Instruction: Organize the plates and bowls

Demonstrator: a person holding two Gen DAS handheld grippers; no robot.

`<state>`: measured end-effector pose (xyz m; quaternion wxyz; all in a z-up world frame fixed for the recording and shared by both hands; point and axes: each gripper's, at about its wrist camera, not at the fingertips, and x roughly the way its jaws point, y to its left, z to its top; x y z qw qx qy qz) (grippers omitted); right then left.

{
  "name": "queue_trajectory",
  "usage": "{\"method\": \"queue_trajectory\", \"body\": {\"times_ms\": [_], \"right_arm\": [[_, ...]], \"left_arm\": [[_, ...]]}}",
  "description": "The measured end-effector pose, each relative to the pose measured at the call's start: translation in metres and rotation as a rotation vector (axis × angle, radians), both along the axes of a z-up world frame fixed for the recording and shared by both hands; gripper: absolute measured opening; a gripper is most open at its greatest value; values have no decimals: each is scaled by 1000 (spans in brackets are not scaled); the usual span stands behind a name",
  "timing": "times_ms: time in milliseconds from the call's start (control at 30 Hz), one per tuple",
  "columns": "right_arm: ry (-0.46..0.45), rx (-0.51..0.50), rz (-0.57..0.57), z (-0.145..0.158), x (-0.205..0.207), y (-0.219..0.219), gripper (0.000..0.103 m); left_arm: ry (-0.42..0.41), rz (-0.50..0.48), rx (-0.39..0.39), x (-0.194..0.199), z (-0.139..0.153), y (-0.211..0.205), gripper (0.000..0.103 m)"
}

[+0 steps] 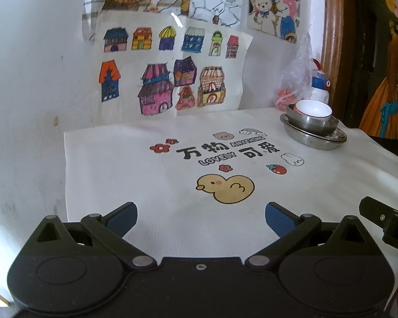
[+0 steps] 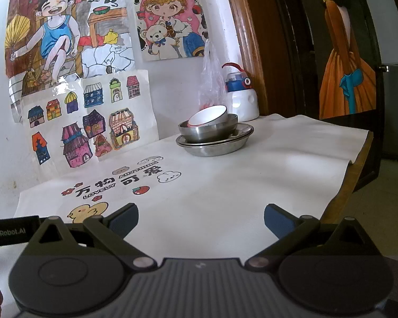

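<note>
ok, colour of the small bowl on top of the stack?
White bowl, reddish rim; clearest in the right wrist view.

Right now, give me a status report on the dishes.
Left gripper and right gripper open, empty. White bowl tilted in steel bowl on steel plates. Path clear.

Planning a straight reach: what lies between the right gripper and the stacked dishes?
Only bare white cloth. In the right wrist view nothing stands between the open right gripper and the dish stack; the cloth's printed characters sit off to the left.
</note>
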<state>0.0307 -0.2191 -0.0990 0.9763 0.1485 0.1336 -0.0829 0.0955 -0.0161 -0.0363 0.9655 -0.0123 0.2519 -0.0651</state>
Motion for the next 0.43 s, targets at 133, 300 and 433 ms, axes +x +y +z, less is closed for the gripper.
{"method": "queue_trajectory", "body": {"times_ms": [133,300,433], "right_arm": [[2,0,1,-1,0,1,103],[4,0,2,-2,1,2,103],[9,2,2,-3,3,4,103]], "left_arm": [[8,5,-14,1,-1,3,102],[7,3,-10,1,0,2,102],[8,3,-11,1,0,3,102]]}}
